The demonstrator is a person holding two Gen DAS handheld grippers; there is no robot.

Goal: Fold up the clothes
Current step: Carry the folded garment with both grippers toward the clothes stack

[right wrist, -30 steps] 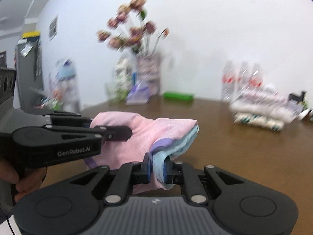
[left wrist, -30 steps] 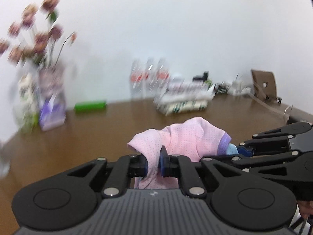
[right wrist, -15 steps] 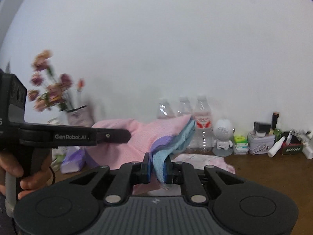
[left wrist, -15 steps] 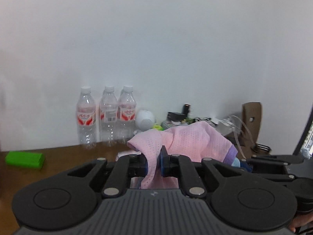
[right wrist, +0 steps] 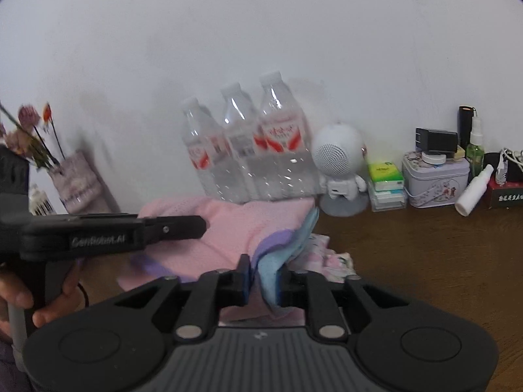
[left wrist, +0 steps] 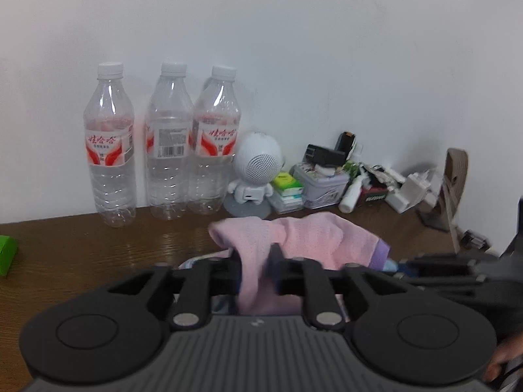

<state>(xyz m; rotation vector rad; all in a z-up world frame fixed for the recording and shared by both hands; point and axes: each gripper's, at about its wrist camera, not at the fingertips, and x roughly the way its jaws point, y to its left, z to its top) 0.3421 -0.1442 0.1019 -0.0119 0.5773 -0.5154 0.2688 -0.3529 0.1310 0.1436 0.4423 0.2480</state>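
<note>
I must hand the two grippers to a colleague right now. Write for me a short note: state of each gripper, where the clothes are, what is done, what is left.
Left gripper: shut on the pink mesh garment.
Right gripper: shut on the same garment, at its light blue and purple edge.
Garment: bunched, held between both grippers above the brown wooden table. A second, patterned cloth lies below.
Done: garment gripped at two points.
Left: lay it flat, fold it. Whether any fold is made cannot be told.
</note>
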